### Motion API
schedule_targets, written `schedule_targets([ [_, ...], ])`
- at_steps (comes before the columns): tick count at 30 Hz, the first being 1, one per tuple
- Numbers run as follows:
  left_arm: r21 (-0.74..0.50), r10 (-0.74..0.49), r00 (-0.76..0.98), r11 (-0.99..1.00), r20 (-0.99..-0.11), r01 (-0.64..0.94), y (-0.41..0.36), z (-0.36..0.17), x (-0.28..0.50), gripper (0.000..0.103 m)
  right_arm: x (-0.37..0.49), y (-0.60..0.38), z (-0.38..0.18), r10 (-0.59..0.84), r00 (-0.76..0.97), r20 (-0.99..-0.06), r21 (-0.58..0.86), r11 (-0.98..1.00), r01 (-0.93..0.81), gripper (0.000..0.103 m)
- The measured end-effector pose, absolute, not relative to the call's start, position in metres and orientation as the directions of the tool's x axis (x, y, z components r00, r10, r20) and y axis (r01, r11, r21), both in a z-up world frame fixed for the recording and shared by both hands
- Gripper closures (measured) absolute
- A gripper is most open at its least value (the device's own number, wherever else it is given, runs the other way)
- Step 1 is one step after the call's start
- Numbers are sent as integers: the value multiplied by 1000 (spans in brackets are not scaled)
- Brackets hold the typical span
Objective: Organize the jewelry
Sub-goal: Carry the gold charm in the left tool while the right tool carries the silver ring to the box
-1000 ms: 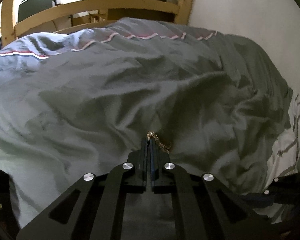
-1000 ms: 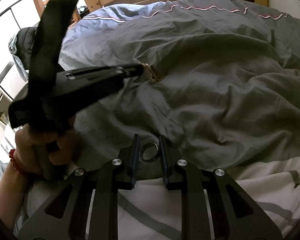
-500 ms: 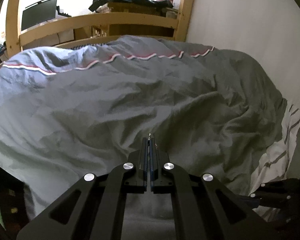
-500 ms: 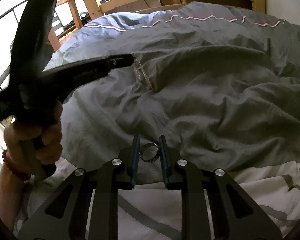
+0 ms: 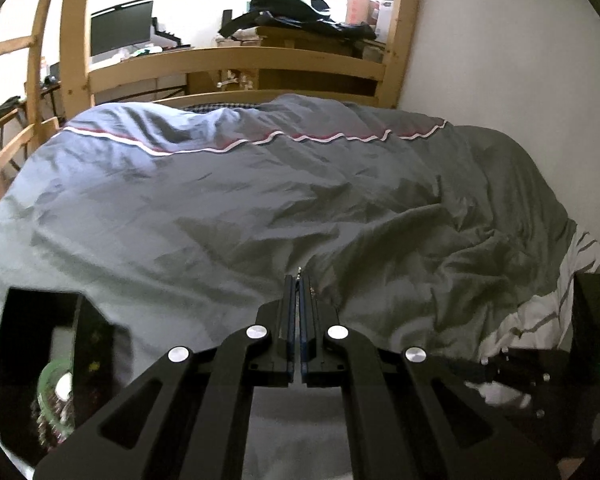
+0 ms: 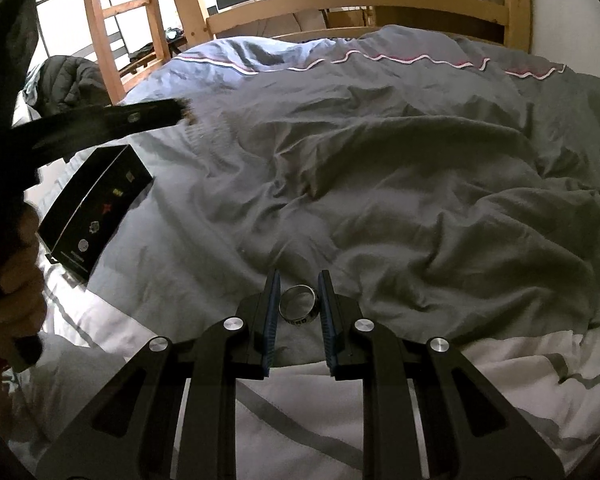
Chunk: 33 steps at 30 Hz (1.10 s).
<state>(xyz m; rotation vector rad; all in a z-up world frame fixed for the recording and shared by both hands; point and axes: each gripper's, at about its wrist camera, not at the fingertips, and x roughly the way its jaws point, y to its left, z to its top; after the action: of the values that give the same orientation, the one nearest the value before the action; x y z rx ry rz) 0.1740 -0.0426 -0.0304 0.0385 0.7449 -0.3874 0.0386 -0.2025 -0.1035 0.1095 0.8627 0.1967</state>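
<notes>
Two pieces of jewelry are in play, one for each hand. In the left wrist view, the left gripper (image 5: 299,280) has its fingers pressed tight together, with only a tiny bit of gold chain (image 5: 299,269) poking out at the tips. The rest of the chain cannot be seen here, so which way it hangs is hard to tell from this side. Down in the left corner sits a black box (image 5: 40,320) on the grey duvet (image 5: 260,200), and something sparkly shows inside it, too blurry to name. In the right wrist view, the left gripper (image 6: 178,114) is up in the air over the bed, with a blurry bit of chain (image 6: 189,114) at its tip. The black box (image 6: 96,204) lies just below and a little nearer than that tip, so the left hand is the closer one to it, and the chain likely needs to go down and in. The box's long side runs from near-left to far-right. The right gripper (image 6: 299,280) has its fingers partly open, one on each side of a silver ring (image 6: 299,304). The ring lies flat on the duvet with its hole facing up, and I cannot tell if the fingers touch it.
</notes>
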Motion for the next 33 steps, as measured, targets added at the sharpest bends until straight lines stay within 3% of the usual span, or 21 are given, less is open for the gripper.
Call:
schedule_targets([
  [21,-39,-140,730,987,-669,154,76,18,108,101,18,-101,-30,309,678,-667,101,939,-328,83],
  [33,-49,-65,737,998,-672,43,134,17,101,101,33,-34,-24,355,651,-671,71,905,-420,83],
])
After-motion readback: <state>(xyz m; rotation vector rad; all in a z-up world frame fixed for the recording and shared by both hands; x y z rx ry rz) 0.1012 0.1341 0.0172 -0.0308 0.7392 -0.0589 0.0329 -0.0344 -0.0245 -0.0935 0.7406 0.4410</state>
